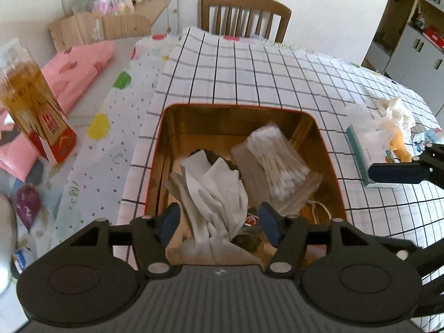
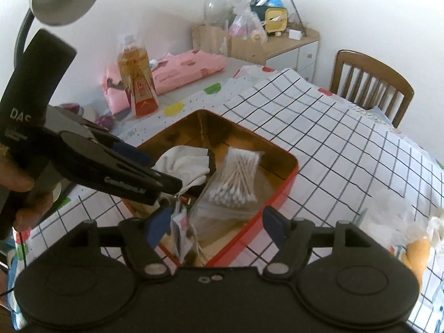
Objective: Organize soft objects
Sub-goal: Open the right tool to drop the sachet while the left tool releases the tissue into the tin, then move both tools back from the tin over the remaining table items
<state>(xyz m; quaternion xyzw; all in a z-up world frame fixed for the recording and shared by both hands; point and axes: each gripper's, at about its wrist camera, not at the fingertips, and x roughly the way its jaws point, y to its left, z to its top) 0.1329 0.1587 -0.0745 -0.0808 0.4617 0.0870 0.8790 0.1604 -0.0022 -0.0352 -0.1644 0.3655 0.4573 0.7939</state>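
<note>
A red tin with a gold inside (image 1: 158, 144) (image 2: 288, 183) stands on the checked tablecloth. In it lie a crumpled white cloth (image 1: 216, 191) (image 2: 183, 163), a clear bag of cotton swabs (image 1: 277, 163) (image 2: 236, 180), something dark under the cloth and a small sachet (image 2: 181, 222). My left gripper (image 1: 219, 223) is open over the tin's near edge, its fingers either side of the white cloth without gripping it. My right gripper (image 2: 215, 227) is open above the tin's near corner. The left gripper also shows in the right wrist view (image 2: 133, 177), over the tin.
A tissue pack (image 1: 363, 149), a white plastic bag (image 1: 394, 113) and an orange soft toy (image 1: 401, 144) (image 2: 416, 252) lie right of the tin. A boxed amber bottle (image 1: 36, 105) (image 2: 137, 80) and pink bedding (image 1: 77, 69) are at the left. A wooden chair (image 1: 244, 14) stands beyond the table.
</note>
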